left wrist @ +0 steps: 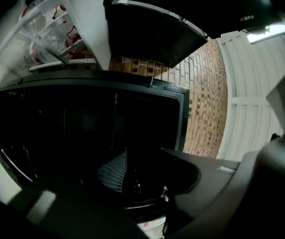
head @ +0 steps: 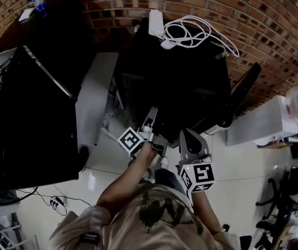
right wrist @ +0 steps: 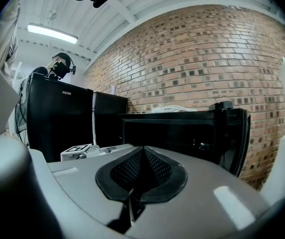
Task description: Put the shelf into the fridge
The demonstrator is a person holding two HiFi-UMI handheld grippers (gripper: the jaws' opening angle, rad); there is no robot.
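The black fridge [head: 190, 82] stands far and centre, its white door [head: 94, 98] open to the left, its inside too dark to read. The shelf [left wrist: 142, 164] looks to be the dark slab seen edge-on at the fridge mouth; the left tool [left wrist: 144, 152], turned on its side, has its jaws closed to a narrow gap on it. Keep it level and slide it straight in, clear of the door. The right tool [right wrist: 142, 149], near right, is fully closed and empty
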